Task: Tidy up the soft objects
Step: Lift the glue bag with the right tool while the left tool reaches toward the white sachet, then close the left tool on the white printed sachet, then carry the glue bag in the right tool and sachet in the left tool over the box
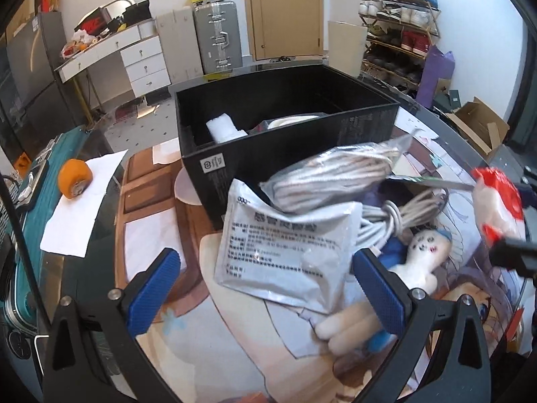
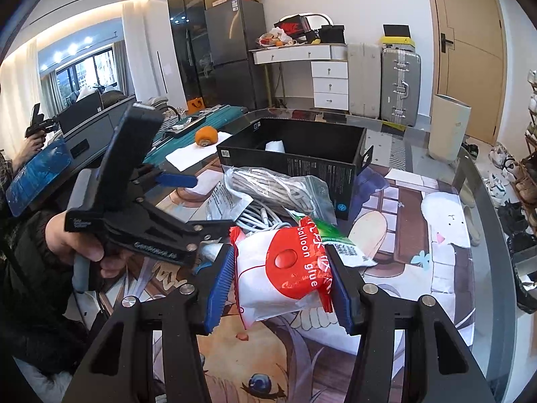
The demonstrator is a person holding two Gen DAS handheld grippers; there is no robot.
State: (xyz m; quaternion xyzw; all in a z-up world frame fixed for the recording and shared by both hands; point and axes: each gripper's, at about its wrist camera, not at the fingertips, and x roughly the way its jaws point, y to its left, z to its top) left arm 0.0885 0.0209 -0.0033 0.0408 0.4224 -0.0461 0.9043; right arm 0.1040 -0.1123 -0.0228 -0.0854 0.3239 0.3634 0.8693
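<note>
My right gripper is shut on a red and white bag marked "balloon glue", held a little above the table; the same bag shows at the right edge of the left wrist view. My left gripper stands open over a silver foil packet that lies between its blue pads without touching them. Behind the packet are a clear bag of rope, a white cable bundle and a small plush doll. An open black box with a white soft roll inside stands beyond.
The pile lies on a printed mat covering a glass table. An orange object sits on white paper at the left. A person's hand holds the left gripper. Suitcases, a white desk and a shoe rack stand along the walls.
</note>
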